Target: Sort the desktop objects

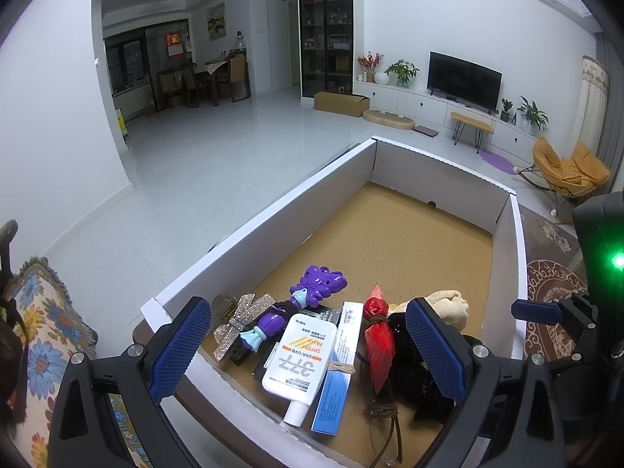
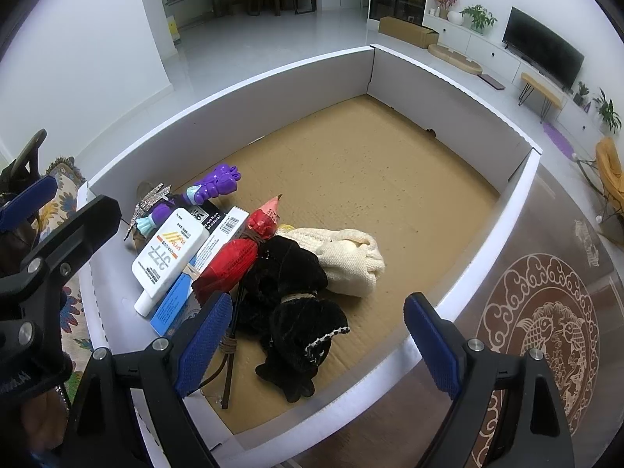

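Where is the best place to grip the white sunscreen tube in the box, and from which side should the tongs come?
Probably across the flat body of the white sunscreen tube, near its middle, coming from above. It lies on top of the blue and white carton, so its long edges are free, while the cap end sits close to the box wall.

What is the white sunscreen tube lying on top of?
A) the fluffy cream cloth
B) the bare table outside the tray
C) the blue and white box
C: the white sunscreen tube rests partly on the blue and white box, inside the tray.
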### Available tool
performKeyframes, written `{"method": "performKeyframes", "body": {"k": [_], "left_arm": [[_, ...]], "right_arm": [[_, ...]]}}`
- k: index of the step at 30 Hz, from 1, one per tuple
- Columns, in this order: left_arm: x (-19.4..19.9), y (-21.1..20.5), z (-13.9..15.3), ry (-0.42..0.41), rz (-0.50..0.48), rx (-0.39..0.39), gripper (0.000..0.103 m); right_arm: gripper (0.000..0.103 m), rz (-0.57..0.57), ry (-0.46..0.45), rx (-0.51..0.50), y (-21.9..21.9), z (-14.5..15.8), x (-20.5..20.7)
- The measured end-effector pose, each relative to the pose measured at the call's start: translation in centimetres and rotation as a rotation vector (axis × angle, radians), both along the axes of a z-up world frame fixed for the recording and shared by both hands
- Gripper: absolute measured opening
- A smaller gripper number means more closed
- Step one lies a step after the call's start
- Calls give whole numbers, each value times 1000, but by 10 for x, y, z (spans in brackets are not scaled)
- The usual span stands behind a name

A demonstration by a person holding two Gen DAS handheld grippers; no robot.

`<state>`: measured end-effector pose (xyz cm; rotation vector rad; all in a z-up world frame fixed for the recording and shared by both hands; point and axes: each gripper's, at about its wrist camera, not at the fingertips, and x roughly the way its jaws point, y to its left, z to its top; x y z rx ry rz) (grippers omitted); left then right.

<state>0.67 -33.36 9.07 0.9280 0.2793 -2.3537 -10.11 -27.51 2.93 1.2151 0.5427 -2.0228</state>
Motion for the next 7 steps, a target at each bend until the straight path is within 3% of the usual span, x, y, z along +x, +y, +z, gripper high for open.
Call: {"method": "performKeyframes", "body": {"k": [7], "left_arm": [[2,-2,-4,39,-32,40,102]], "right_arm": [[90,-6,0,-2,1,-1,-1]]}}
